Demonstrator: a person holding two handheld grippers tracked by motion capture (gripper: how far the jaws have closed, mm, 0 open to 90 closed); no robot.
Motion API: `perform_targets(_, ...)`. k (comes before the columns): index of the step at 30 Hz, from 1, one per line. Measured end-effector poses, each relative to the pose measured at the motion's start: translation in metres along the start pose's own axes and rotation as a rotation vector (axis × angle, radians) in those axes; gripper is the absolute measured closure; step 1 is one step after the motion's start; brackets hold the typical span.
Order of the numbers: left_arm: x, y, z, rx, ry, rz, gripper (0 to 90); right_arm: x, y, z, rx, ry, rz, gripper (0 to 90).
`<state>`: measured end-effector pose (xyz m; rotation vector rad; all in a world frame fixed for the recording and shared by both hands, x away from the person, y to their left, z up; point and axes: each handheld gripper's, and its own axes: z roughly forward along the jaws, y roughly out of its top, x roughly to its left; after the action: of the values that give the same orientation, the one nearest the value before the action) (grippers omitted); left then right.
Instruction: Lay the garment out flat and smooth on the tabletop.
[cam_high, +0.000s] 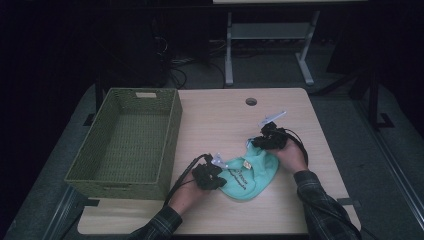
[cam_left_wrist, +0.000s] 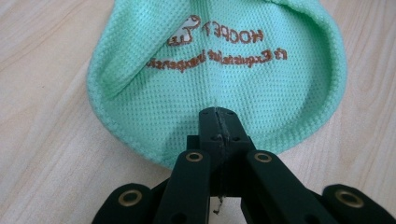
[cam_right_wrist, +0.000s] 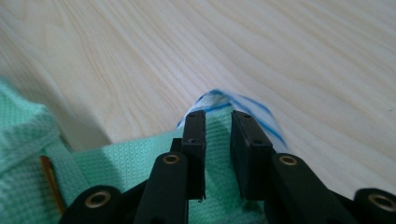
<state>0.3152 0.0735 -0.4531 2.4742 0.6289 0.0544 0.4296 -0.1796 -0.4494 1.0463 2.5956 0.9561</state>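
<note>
The high view looks forward and down from above the person's side onto the whole pale wooden surface (cam_high: 215, 115), well back from it. The left gripper view rides the left hand-held gripper (cam_left_wrist: 218, 122), close over the mint-green waffle-knit cloth (cam_left_wrist: 219, 70). The right gripper view sits just as near, on another edge of that cloth (cam_right_wrist: 140, 154). All three views share it.

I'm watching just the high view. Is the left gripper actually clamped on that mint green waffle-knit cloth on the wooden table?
Observer: Yes. The left gripper has its jaws shut on the near edge of the mint green waffle-knit cloth.
Operator: And the right one?
Observer: The right gripper has its jaws slightly apart, astride a corner of the cloth without pressing it.
Operator: Anything at that corner?
Observer: A blue-striped white tag pokes out past the jaw tips.
</note>
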Motion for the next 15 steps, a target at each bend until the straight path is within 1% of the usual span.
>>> perform_targets(1, 0.0003, 0.0000, -0.0001, 0.002, -0.001, 0.001, 89.5, 0.0004, -0.0007, 0.0028, 0.010, -0.004, -0.005, 72.9)
perform_targets(4, 0.0006, -0.0001, -0.0003, 0.004, -0.002, 0.003, 89.5, 0.0026, -0.0024, 0.0085, 0.033, -0.011, -0.013, 71.7)
perform_targets(6, 0.0005, -0.0001, -0.0003, 0.004, -0.001, 0.003, 89.5, 0.0046, -0.0038, 0.0107, 0.031, -0.017, -0.021, 72.0)
perform_targets(8, 0.0005, 0.0000, -0.0004, 0.007, 0.000, 0.006, 89.5, 0.0063, -0.0041, 0.0109, 0.033, -0.028, -0.028, 74.9)
perform_targets(11, 0.0001, 0.0000, -0.0005, 0.008, 0.002, 0.007, 89.5, 0.0079, -0.0049, 0.0109, 0.030, -0.022, -0.039, 85.7)
perform_targets(13, 0.0001, 0.0000, -0.0005, 0.008, 0.002, 0.007, 89.5, 0.0083, -0.0054, 0.0108, 0.028, -0.020, -0.034, 88.1)
perform_targets(15, 0.0001, 0.0000, -0.0005, 0.008, 0.002, 0.008, 89.5, 0.0082, -0.0055, 0.0107, 0.026, -0.020, -0.030, 88.6)
